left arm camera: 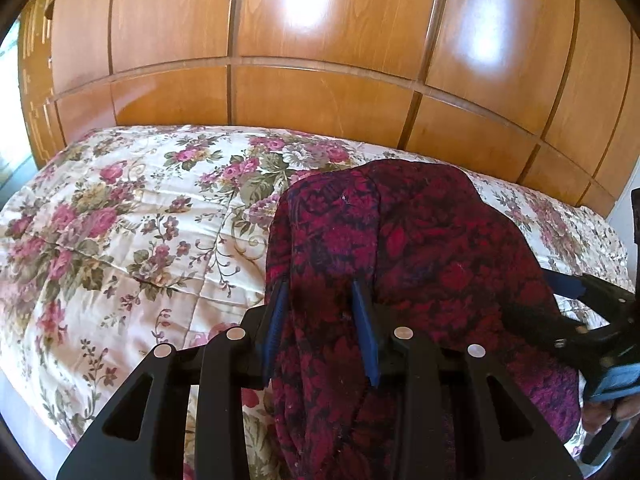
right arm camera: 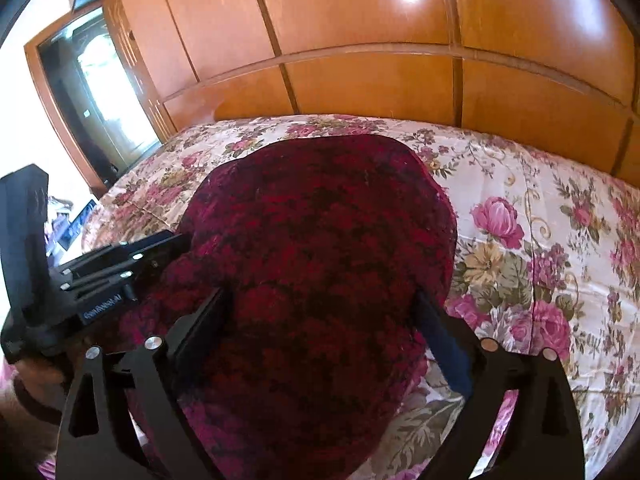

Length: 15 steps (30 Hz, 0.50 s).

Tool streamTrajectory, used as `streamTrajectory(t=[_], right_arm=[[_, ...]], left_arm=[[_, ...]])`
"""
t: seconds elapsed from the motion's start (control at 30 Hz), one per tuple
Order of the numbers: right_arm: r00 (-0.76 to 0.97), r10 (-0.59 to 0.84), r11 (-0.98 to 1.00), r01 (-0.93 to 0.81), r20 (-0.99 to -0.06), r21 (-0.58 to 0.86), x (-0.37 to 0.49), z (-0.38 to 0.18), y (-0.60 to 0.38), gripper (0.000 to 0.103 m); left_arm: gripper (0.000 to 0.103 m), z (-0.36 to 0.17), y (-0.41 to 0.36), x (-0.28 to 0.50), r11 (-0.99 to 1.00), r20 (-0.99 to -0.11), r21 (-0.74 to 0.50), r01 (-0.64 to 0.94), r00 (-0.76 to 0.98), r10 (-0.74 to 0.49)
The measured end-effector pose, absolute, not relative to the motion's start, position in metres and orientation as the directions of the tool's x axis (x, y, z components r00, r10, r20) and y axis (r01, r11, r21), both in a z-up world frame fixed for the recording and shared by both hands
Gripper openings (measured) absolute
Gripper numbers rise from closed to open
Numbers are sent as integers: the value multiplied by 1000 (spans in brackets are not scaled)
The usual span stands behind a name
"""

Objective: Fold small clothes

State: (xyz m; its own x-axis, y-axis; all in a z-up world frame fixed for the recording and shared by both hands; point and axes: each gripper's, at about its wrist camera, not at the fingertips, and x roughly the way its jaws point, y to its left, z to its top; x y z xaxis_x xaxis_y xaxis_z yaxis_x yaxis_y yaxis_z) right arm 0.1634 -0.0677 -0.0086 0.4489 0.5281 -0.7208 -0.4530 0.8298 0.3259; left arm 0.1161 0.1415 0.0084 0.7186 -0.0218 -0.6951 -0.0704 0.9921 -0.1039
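Observation:
A dark red patterned garment (left arm camera: 420, 248) lies bunched on the floral bedspread (left arm camera: 120, 220). My left gripper (left arm camera: 324, 292) has a fold of it between its blue-padded fingers, which stand partly closed around the cloth. In the right wrist view the same garment (right arm camera: 320, 260) fills the middle, and my right gripper (right arm camera: 324, 312) has its fingers spread wide around a thick bundle of it. The fingertips of both grippers are hidden in the cloth. The right gripper shows at the right edge of the left wrist view (left arm camera: 592, 320), and the left gripper at the left of the right wrist view (right arm camera: 120, 272).
A tall wooden wardrobe (left arm camera: 320, 60) stands right behind the bed. A doorway or mirror with bright light (right arm camera: 100, 92) is at the far left. The bedspread (right arm camera: 540, 240) spreads out on both sides of the garment.

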Motion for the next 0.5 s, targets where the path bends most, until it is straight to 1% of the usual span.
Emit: streamTrajectory(t=[0.07,0.23,0.3,0.4,0.47,0.5], right_arm=[[430,557,817,-436,-710,377,164,-10,-77,100],[333,672,738,-377,-662,559,174,-28,-98,101],[320,695,717,-372,-644,589,178,-32,-99,101],[295,717,695,-368,-631,618,183,-35,-101,101],[277,734,677,-362,-620,641,186,-37,-103,101],[259,749,661,-359,-610,659,188,-39,-105,101]], left_arm=[[32,8,143,115,991,-694,-112,-74,719,-25],[32,5,144,114,989,-691,-130,-72,722,-38],[32,5,145,114,989,-691,-131,-74,722,-38],[39,5,148,112,986,-691,-143,-88,722,-36],[47,5,153,109,981,-687,-165,-98,726,-43],[52,5,155,108,981,-686,-164,-102,727,-39]])
